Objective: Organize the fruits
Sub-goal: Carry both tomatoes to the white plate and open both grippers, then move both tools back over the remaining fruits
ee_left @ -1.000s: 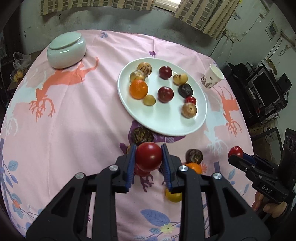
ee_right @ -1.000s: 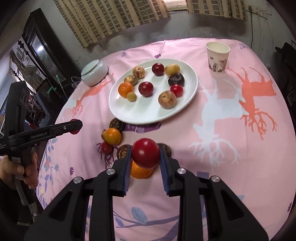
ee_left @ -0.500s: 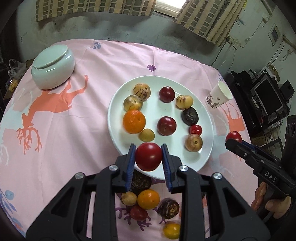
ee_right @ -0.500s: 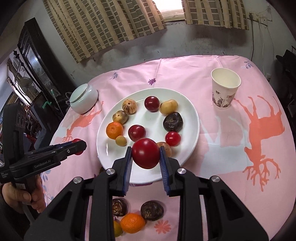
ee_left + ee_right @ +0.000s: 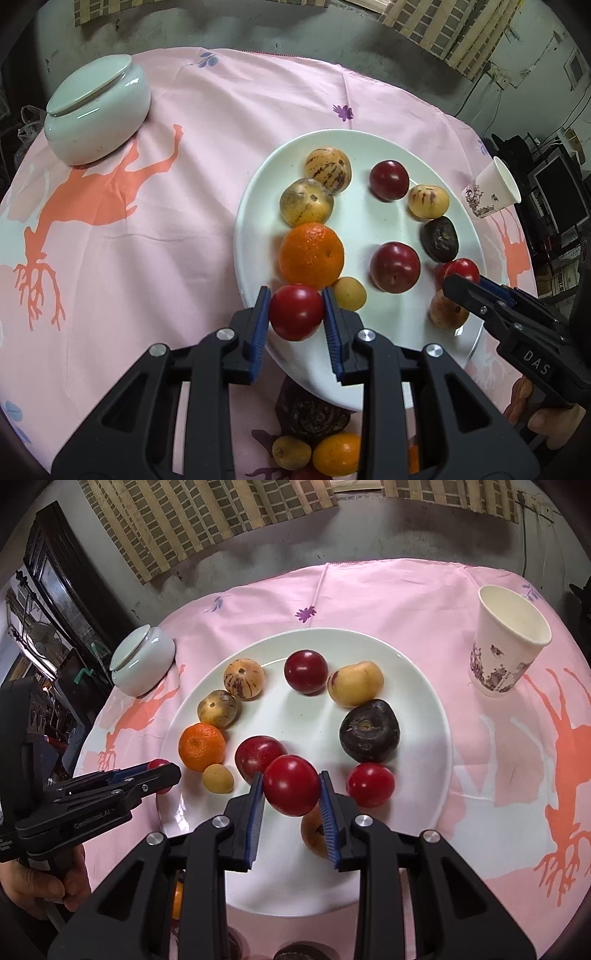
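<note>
A white plate (image 5: 364,229) (image 5: 306,716) on the pink tablecloth carries several fruits, among them an orange (image 5: 311,256) and a dark wrinkled fruit (image 5: 369,731). My left gripper (image 5: 295,295) is shut on a red plum (image 5: 295,314), low over the plate's near-left rim beside the orange. My right gripper (image 5: 291,779) is shut on another red plum (image 5: 291,786), above the plate's near middle. In the left wrist view the right gripper (image 5: 461,282) reaches in over the plate's right side. The right wrist view shows the left gripper (image 5: 162,771) at the plate's left rim.
A pale green lidded jar (image 5: 96,110) (image 5: 142,661) stands on the cloth's far left. A patterned paper cup (image 5: 509,642) (image 5: 495,192) stands right of the plate. Loose fruits (image 5: 314,413) lie on the cloth just short of the plate. A hand (image 5: 37,878) holds the left gripper.
Both grippers have carried their red plums forward from above the loose fruits to over the plate, and have come lower. Neither grip has changed.
</note>
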`<state>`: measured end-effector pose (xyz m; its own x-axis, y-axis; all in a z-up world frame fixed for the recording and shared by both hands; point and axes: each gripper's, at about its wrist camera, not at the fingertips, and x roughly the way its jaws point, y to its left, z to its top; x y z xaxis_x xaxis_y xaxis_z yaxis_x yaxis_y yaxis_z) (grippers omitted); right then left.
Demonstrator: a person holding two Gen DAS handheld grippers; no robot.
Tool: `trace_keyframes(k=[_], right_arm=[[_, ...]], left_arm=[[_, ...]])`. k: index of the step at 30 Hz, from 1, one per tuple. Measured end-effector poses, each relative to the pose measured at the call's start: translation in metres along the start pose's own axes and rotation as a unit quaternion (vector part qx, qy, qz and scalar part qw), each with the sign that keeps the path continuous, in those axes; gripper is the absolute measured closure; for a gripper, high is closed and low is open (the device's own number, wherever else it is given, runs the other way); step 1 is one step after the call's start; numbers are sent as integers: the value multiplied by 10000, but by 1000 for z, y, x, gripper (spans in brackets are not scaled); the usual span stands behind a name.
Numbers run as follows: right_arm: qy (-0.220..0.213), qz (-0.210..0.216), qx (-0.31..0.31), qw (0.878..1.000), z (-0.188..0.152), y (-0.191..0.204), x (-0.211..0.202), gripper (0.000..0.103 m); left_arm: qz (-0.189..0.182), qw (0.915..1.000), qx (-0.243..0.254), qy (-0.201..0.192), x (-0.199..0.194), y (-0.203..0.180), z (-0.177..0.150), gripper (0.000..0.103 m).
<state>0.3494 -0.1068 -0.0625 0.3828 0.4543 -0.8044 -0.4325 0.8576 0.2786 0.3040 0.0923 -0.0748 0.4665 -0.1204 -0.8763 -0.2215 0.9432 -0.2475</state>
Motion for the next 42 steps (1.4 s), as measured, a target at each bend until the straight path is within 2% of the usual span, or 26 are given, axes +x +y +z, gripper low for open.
trace_keyframes(k=[3, 5, 7, 9, 10, 12, 19, 26, 31, 42], right_arm=[[80, -148, -23, 9999, 2, -2, 8, 73], [89, -301, -25, 9995, 2, -3, 11, 73], [31, -388, 32, 9992, 2, -5, 11, 70], [-126, -295, 80, 9995, 2, -5, 6, 42], [-223, -410, 66, 9989, 2, -3, 3, 40], [-234, -551, -52, 9982, 2, 0, 0, 40], [-235, -451, 149, 9986, -5, -7, -20, 39], [-262, -476, 290, 9981, -32, -14, -55, 38], [-184, -471, 531, 9973, -66, -20, -79, 38], [272, -488, 908, 9943, -149, -29, -103, 38]], left_arm=[[51, 10000, -34, -45, 4, 0, 2, 73], [1, 10000, -33, -45, 5, -2, 3, 67], [-95, 9999, -84, -45, 4, -3, 4, 53], [-143, 9997, -159, -82, 0, -5, 4, 44], [-140, 9997, -178, -124, -4, -7, 4, 34], [82, 9996, -150, -237, -11, -11, 3, 23], [118, 9994, -147, -290, -36, -10, -5, 22], [176, 9994, -52, -277, -63, -11, -27, 19], [204, 9996, -46, -164, -79, -9, -56, 17], [126, 9991, 23, 415, -84, -17, -140, 16]])
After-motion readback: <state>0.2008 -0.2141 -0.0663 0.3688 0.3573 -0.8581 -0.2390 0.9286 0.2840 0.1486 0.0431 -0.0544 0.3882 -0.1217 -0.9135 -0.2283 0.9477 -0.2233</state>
